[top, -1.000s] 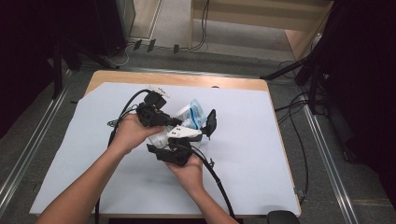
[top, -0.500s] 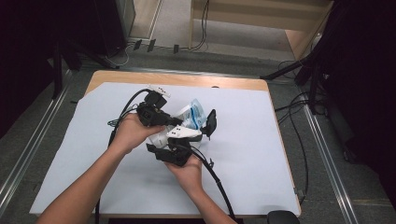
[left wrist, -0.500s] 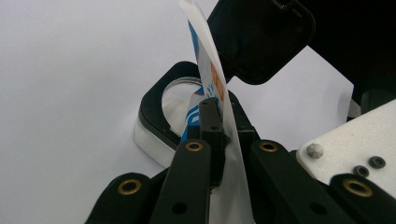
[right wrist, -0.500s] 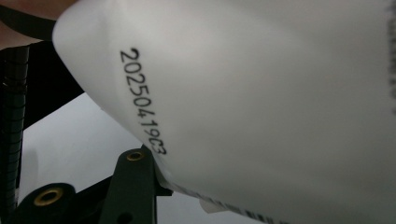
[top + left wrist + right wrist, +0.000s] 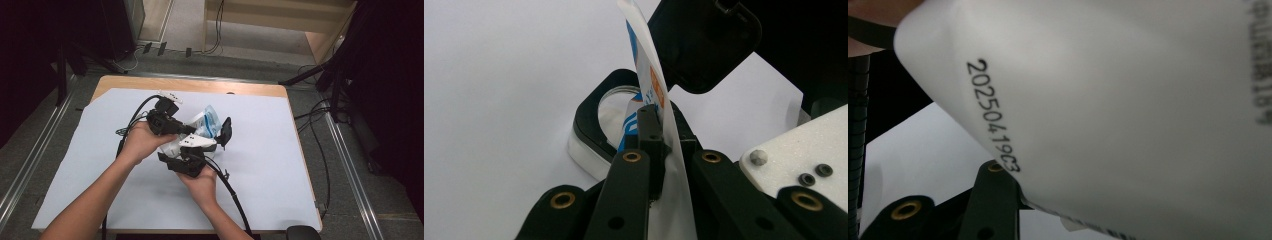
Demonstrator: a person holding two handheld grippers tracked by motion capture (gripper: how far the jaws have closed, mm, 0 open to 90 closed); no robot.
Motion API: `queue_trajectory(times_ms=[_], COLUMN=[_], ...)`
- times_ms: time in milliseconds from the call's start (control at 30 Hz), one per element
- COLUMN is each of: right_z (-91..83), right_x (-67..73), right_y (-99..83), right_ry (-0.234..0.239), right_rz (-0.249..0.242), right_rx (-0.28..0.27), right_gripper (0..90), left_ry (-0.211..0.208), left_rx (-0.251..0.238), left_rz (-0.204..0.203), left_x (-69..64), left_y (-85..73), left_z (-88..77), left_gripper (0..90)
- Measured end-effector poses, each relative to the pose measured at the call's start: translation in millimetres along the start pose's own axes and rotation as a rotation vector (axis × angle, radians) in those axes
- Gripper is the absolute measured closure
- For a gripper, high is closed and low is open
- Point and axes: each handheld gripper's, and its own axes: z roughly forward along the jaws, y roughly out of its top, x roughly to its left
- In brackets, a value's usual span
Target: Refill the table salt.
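A white plastic bag (image 5: 207, 119) with blue and orange print is held up over the table between both grippers. My left gripper (image 5: 191, 130) reaches in from the left, and in the left gripper view its jaws (image 5: 659, 145) are shut on the bag's thin edge (image 5: 649, 65). My right gripper (image 5: 215, 132) comes up from below with the bag between its jaws, which have just been closing slightly. In the right gripper view the bag's white back (image 5: 1123, 100), with a printed date code, lies close against the camera and hides the pads.
A white sheet (image 5: 100, 200) covers the wooden table (image 5: 150, 82). Black cables (image 5: 232, 195) trail from both grippers toward the near edge. A black object (image 5: 302, 233) sits at the table's front right corner. Metal rails and floor cables flank the table.
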Motion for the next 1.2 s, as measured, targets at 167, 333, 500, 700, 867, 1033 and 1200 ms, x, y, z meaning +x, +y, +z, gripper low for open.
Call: queue_trajectory(times_ms=[167, 333, 500, 700, 867, 1033, 1200], right_z=[-1.5, -1.3, -1.3, -0.9, 0.4, 1.6, 1.4], right_x=[1.2, 0.6, 0.4, 0.4, -1.2, 0.3, 1.1], right_y=[0.5, 0.5, 1.4, 1.2, 0.9, 0.2, 1.3], right_ry=[-0.006, -0.004, -0.007, 0.0, 0.02, 0.016, 0.01], right_rz=[-0.019, -0.019, -0.009, 0.016, 0.028, -0.01, -0.014], right_rx=[-0.001, 0.002, -0.002, -0.008, -0.013, 0.006, 0.008], right_gripper=[59.7, 60.1, 61.9, 62.5, 62.2, 58.8, 60.1], left_ry=[-0.009, -0.009, -0.014, 0.0, 0.012, 0.008, 0.014], left_rx=[-0.007, -0.007, -0.011, 0.004, 0.024, 0.024, 0.03], left_rz=[0.0, -0.009, -0.014, -0.007, -0.011, -0.019, -0.016], left_x=[0.6, 1.6, 1.9, 0.1, 0.8, 1.1, -0.4], left_y=[0.1, 0.3, 1.1, 2.8, 4.2, 4.5, 6.2], left_z=[-1.7, -1.5, -2.0, -1.4, -0.2, 0.8, 0.0], left_gripper=[90.0, 90.0, 90.0, 89.9, 89.8, 89.9, 89.8])
